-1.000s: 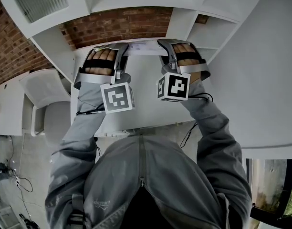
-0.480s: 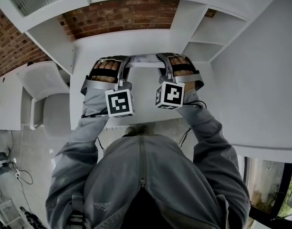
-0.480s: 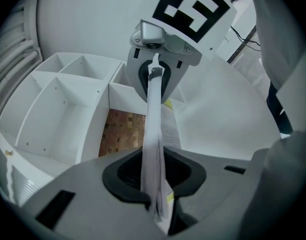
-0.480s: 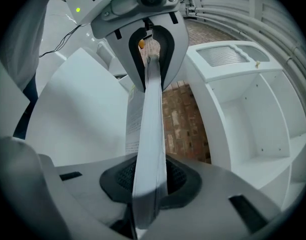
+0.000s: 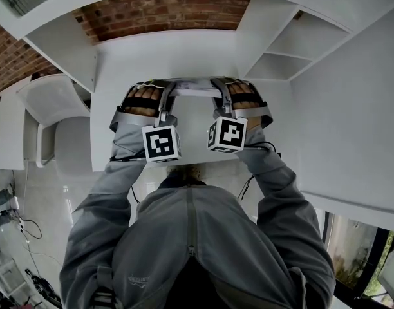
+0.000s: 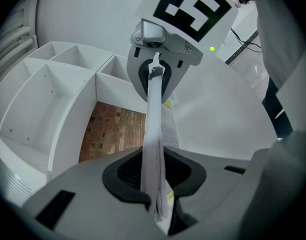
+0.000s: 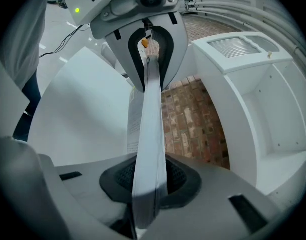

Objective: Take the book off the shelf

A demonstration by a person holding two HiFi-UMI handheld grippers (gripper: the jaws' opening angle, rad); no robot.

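Observation:
A thin, pale book hangs level between my two grippers, above the white desk. My left gripper is shut on its left end and my right gripper on its right end. In the left gripper view the book runs edge-on from my own jaws up to the right gripper opposite. The right gripper view mirrors this: the book leads from the right jaws to the left gripper.
White shelf compartments stand at the back right, and another shelf block at the left. A red brick wall shows behind the desk. A white chair stands left of the desk. Cables trail from both grippers.
Both grippers have come down together with the book held between them, away from the upper shelves and towards the desk top. The grips have not changed.

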